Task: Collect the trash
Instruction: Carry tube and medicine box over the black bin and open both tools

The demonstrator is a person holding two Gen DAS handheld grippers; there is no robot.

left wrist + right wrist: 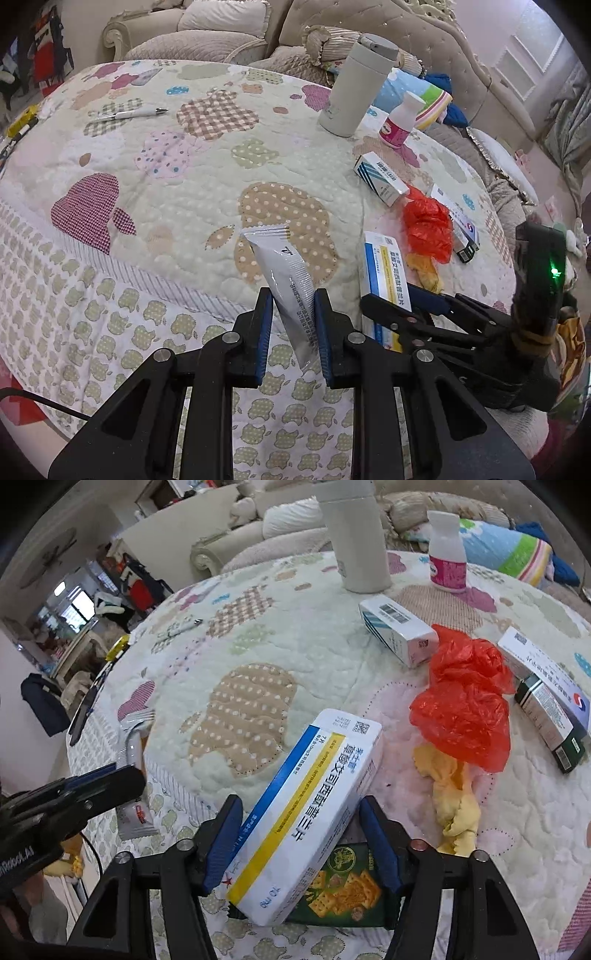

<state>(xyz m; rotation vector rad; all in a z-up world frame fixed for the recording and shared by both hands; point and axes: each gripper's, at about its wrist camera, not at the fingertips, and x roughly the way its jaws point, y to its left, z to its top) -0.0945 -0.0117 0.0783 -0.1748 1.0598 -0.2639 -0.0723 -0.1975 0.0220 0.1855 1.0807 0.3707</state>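
My left gripper (293, 314) is shut on a silver-grey sachet wrapper (288, 284), held upright above the quilt's near edge. My right gripper (301, 845) is shut on a white medicine box with blue and yellow stripes (306, 812); a green cracker packet (343, 893) lies under it between the fingers. The same box shows in the left wrist view (384, 273). A crumpled red plastic bag (461, 701) and a yellow crumpled scrap (450, 794) lie on the quilt to the right. The left gripper also shows in the right wrist view (92, 786).
A tall white flask (354, 88), a small white bottle with pink label (400, 120), a white-blue box (380, 177), a dark green box (550, 723) and another white box (543, 668) sit on the quilted table (184, 177). A pen (129, 113) lies far left. Sofas stand behind.
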